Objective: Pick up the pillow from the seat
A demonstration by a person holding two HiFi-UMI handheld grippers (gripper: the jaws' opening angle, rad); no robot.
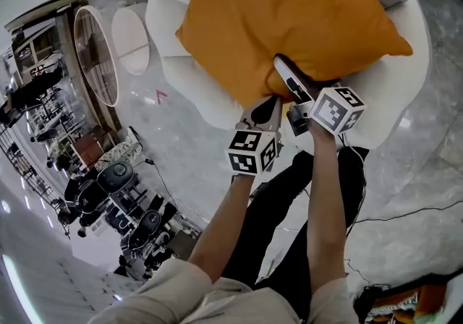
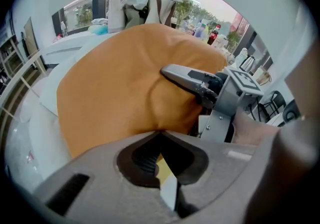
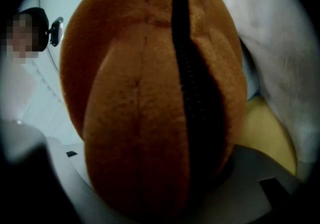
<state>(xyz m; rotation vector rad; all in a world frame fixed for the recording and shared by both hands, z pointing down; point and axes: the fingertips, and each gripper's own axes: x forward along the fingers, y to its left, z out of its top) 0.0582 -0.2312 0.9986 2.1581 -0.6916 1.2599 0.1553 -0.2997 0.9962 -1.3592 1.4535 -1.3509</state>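
Marble floor is surrounding a white seat at 12 o'clock, where the orange pillow is lying. The right gripper is pinching the pillow's zipper edge at its 6 o'clock corner. The left gripper, at 7 o'clock beside it, is pressing closed jaws against the hem.

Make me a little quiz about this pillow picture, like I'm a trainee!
1. What colour is the pillow? A) blue B) orange C) green
2. True or false: the right gripper is shut on the pillow.
3. Fill in: the seat behind the pillow is ____ in colour.
Key: 1 B; 2 true; 3 white.
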